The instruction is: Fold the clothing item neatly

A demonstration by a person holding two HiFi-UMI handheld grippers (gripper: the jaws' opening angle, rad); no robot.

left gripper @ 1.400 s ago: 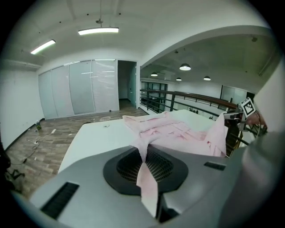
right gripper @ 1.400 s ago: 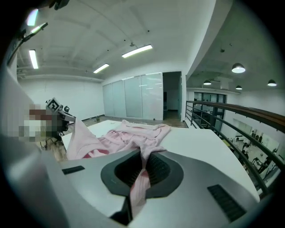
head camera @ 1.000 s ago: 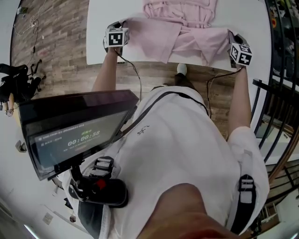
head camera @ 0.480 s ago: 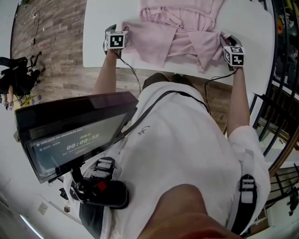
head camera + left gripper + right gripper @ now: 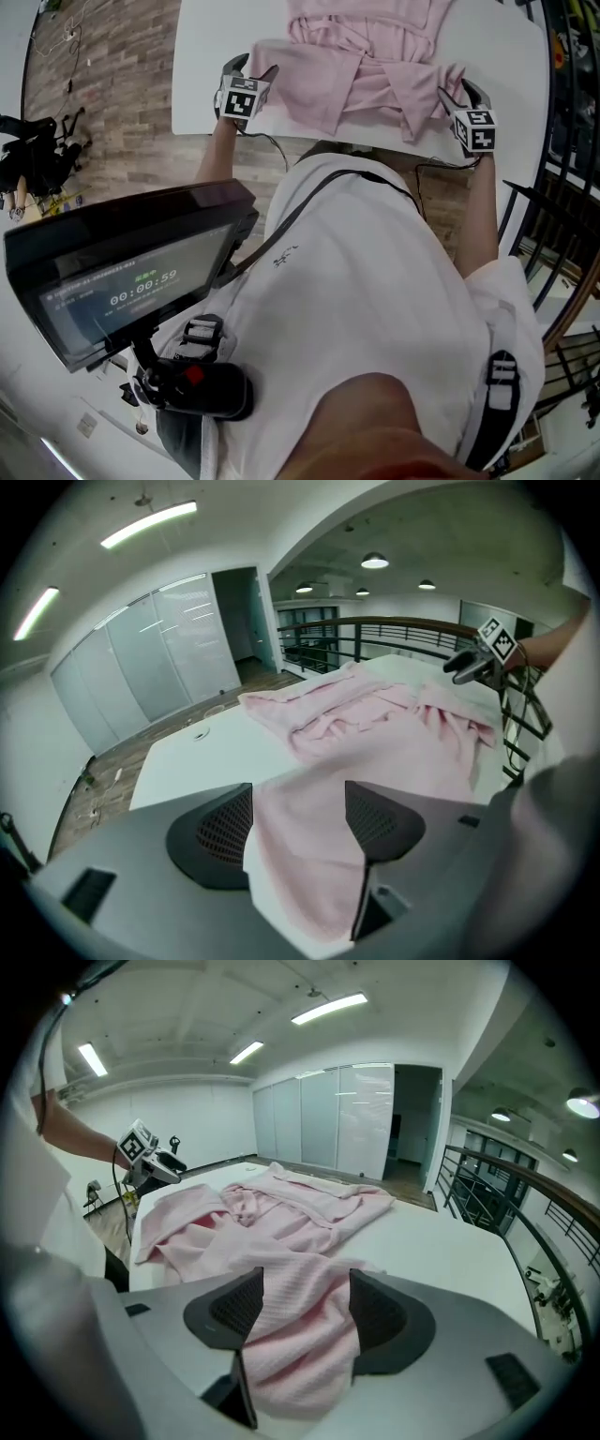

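A: What were the grippers doing?

B: The left gripper [image 5: 298, 829] had its jaws wide apart. They had just been opening. The near-left flap of the pink clothing [image 5: 375, 726] lay loose between them. The pads did not squeeze it.

A: And the other one?

B: The right gripper [image 5: 305, 1314] was the same. Its jaws had just been opening too, and they stood apart. The near-right flap of the pink clothing lay between them, not pinched.

A: Where was the clothing?

B: It lay on the white table [image 5: 208, 42]. Its near edge was at the two grippers. The rest was bunched up farther away, around the middle of the table.

A: What did the head view show that the others did not?

B: It showed both grippers at once, one at each near corner of the clothing. It also showed the person's white shirt [image 5: 356, 281] and a dark screen [image 5: 122, 281]. The wood floor [image 5: 112, 84] was on the left.

A: And the gripper views?

B: Only they showed the cloth between the jaws plainly. The left gripper view also showed the right gripper far off on the right. It showed a railing [image 5: 403, 623] and glass walls [image 5: 141, 660] too. The right gripper view showed the left gripper far off on the left.

A: How many of each thing?

B: Two grippers, two marker cubes [image 5: 237, 98], one piece of clothing, one table and one screen.
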